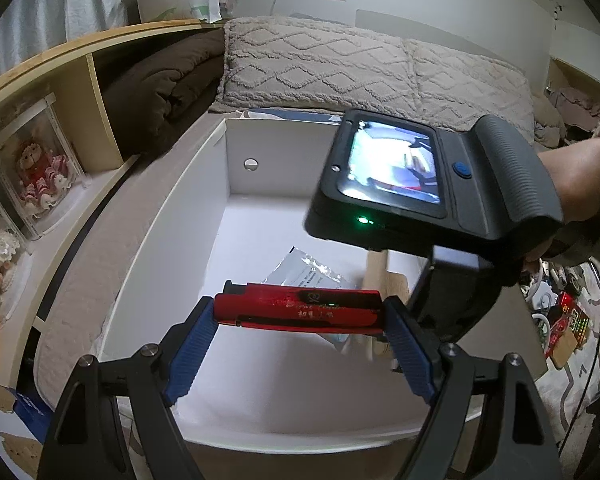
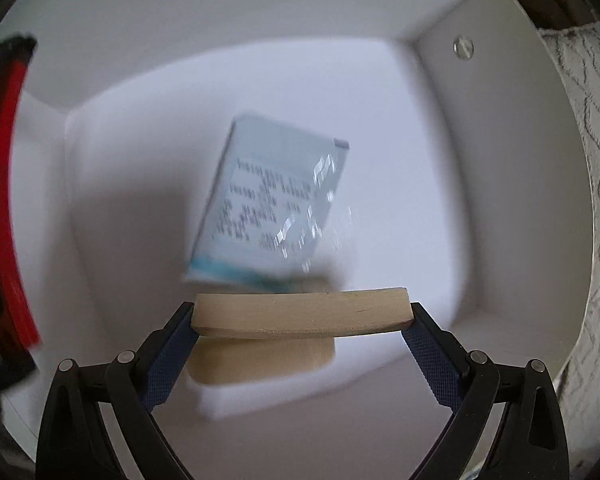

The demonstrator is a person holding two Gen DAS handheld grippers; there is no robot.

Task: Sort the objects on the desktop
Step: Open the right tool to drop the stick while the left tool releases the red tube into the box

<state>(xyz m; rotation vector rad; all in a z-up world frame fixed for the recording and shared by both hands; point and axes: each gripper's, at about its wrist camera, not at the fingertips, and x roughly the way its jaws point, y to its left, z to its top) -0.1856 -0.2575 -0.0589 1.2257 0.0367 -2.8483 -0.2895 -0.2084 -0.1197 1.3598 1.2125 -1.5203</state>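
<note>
A white open-topped box (image 1: 162, 216) stands against a bed with quilted beige pillows (image 1: 340, 64); a round metal fastener (image 1: 251, 164) sits in the box's far wall. Outside the box's left wall runs a wooden shelf unit (image 1: 80, 80) holding a doll in a clear case (image 1: 40, 172).

Inside the box, on its floor, lies a silver foil packet (image 2: 276, 200) printed with dark text, with a teal band along one edge. It rests near the middle of the floor, clear of all four walls. The print is too blurred to read.

The right gripper (image 2: 300, 320) points down into the box from above. Its jaws are set wide and pressed against the two ends of a flat wooden piece (image 2: 300, 314), which spans the whole gap between the blue pads and is held above the floor, just in front of the packet's teal edge. A person's hand (image 1: 572, 196) grips this tool's ribbed handle, and its small screen is lit.

The left gripper (image 1: 300, 316) is angled down over the box's near edge. Its jaws clamp the ends of a red and black bar-shaped tool (image 1: 300, 308) bearing gold lettering, held crosswise above the box floor, near the left wall.
</note>
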